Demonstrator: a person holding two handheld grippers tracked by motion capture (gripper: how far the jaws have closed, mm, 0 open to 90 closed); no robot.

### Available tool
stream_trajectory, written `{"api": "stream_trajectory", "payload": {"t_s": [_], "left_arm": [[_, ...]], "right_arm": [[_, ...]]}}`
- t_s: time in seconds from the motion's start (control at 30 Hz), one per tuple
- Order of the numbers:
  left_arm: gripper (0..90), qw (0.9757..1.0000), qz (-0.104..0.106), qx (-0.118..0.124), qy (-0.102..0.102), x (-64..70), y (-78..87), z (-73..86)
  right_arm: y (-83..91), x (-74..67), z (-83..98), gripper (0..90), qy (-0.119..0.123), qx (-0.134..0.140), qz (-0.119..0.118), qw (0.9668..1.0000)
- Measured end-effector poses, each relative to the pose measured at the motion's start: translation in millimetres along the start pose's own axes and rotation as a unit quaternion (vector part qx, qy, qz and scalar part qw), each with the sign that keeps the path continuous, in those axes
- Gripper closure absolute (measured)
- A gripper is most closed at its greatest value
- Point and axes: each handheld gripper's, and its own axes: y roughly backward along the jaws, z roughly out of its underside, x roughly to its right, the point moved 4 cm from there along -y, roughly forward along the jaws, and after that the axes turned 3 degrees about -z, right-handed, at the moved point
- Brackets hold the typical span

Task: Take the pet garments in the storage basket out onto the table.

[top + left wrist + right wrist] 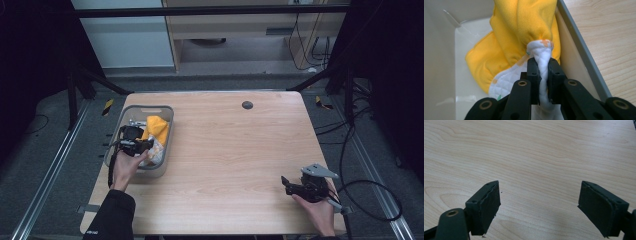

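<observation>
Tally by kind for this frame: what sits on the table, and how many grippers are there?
Grey bin: 1
Yellow-and-white cloth, lying in the bin: 1
Other items in the bin, too dark and small to tell apart: not counted
Grippers: 2, the left gripper pinching the cloth's white quilted edge, the right gripper open over bare table
Total: 4

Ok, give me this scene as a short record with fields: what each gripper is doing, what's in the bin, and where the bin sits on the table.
left gripper: inside the bin, jaws shut on a white quilted fold of the cloth
cloth: yellow on one side, white quilted on the other, bunched up in the bin
bin: grey plastic, at the left side of the table
right gripper: jaws open, nothing between them, over bare wood near the table's right front corner
table: light wood
</observation>
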Motion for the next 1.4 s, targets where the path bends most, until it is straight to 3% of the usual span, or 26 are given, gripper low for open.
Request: {"api": "stream_trajectory", "payload": {"t_s": [0.67, 0.77, 1.4], "left_arm": [[82.8, 0.9995, -0.015, 0.028, -0.005, -9.7, 33.1, -11.8], [82.8, 0.9992, -0.019, 0.035, -0.007, -12.4, 44.1, -16.2], [82.9, 0.9971, 0.004, 0.067, -0.035, -0.9, 82.3, -26.2]], "right_arm": [[0.7, -0.7, 0.1, 17.7, 0.001, 0.001, -0.001, 1.0000], [1.3, -0.3, -0.9, 17.8, -0.002, 0.005, -0.002, 1.0000], [2.7, -0.4, -1.4, 17.9, 0.000, 0.008, -0.001, 1.0000]]}}
